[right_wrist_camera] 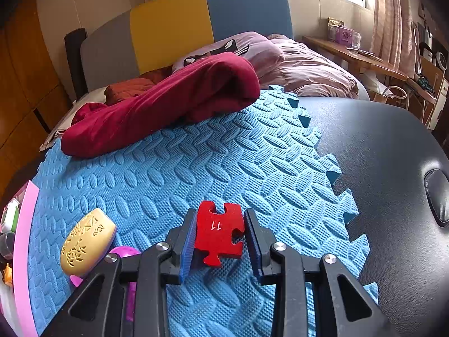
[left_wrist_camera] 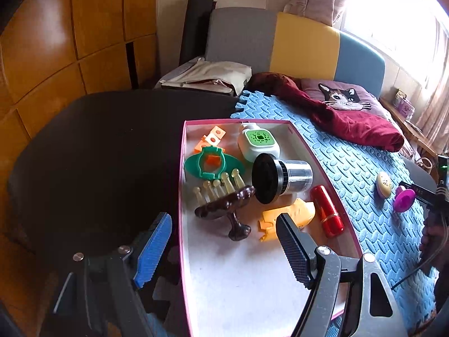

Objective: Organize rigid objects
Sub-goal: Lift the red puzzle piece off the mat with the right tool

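Right gripper [right_wrist_camera: 219,236] around the red puzzle piece [right_wrist_camera: 220,236]

Its fingers bracket the piece on the mat [right_wrist_camera: 224,154], not visibly pinching yet (contact unclear). Closing off-centre on the thin, lobed edges could twist it free. The left gripper [left_wrist_camera: 224,238] hangs spread over the box [left_wrist_camera: 182,196].

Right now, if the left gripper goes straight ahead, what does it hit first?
Likely the dark massager in the box, just ahead of the open left gripper; depth is uncertain.

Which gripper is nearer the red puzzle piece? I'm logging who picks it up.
Right. The right gripper has its jaws on either side of the red puzzle piece; the left gripper hovers open over the pink-rimmed box.
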Action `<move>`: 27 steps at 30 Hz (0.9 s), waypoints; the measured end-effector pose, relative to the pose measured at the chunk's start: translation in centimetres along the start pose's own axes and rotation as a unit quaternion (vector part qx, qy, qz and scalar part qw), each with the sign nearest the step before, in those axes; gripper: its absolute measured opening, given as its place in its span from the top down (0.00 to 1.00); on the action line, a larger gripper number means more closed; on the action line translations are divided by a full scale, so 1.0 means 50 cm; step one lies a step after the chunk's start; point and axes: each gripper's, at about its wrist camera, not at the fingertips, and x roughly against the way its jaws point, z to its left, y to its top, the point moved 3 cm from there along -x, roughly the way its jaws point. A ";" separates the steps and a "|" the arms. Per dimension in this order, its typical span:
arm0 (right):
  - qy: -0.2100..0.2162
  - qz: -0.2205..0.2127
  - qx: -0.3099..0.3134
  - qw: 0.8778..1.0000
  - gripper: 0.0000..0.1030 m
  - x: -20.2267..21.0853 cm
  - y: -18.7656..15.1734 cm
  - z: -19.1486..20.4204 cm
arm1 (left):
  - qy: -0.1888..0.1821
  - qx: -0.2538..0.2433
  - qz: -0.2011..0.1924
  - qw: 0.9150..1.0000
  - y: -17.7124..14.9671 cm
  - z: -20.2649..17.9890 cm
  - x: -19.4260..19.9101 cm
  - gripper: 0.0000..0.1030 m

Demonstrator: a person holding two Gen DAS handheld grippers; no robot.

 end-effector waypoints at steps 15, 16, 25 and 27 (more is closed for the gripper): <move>-0.009 -0.002 0.002 1.000 0.68 0.002 -0.001 0.000 | 0.008 0.009 0.009 1.000 -0.025 0.015 0.011 0.25; -0.010 -0.002 0.002 1.000 0.68 0.002 -0.001 0.000 | 0.008 0.010 0.010 1.000 -0.027 0.016 0.011 0.25; -0.013 -0.003 0.001 1.000 0.68 0.002 -0.001 -0.002 | 0.010 0.016 0.014 1.000 -0.045 0.036 0.017 0.25; -0.013 -0.003 0.001 1.000 0.68 0.003 -0.001 -0.002 | 0.011 0.018 0.015 1.000 -0.047 0.038 0.019 0.25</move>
